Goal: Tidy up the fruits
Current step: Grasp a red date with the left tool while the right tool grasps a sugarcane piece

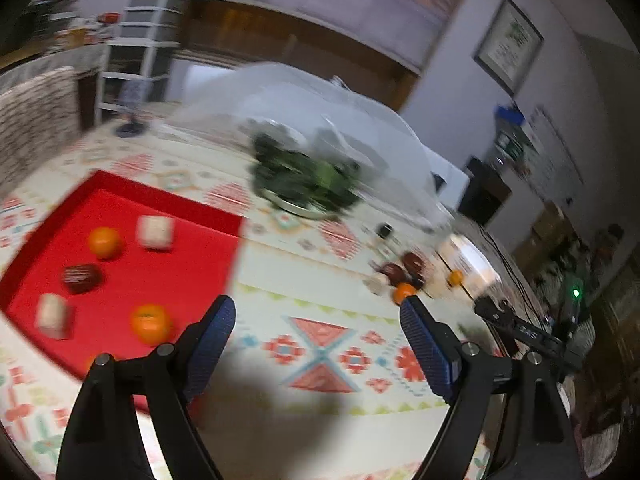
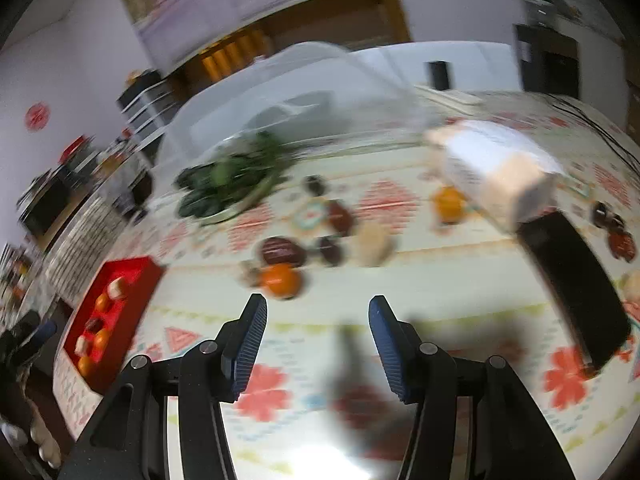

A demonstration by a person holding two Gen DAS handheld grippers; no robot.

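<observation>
The job looks partly done. The red tray (image 1: 120, 280), at 9 o'clock in the left wrist view, already holds two oranges (image 1: 104, 242), a dark fruit (image 1: 82, 278) and two pale wrapped pieces (image 1: 155, 232), spread apart from one another. A further orange spot shows at the tray's near edge, half hidden by the gripper arm.

More fruit waits on the worktop (image 2: 400, 280). In the right wrist view a loose cluster lies at 12 o'clock, just ahead of the right gripper (image 2: 318, 336): an orange (image 2: 280, 280) nearest, a dark fruit (image 2: 282, 251) touching or just behind it, more dark pieces (image 2: 340, 216) and a pale one (image 2: 372, 244) beyond. A second orange (image 2: 448, 202) sits at 1 o'clock beside a white box (image 2: 496, 168), and a few dark fruits (image 2: 618, 236) lie at 3 o'clock. A covered plate of greens (image 2: 228, 184) stands at 11 o'clock, apart from the fruit.

The left gripper (image 1: 318, 334) stands wide with nothing between its fingers, above bare patterned cloth. The right gripper is partly open, also empty. Both views are blurred.

What remains, I judge, is to carry the scattered pieces into the tray, likely starting with the nearest orange.
</observation>
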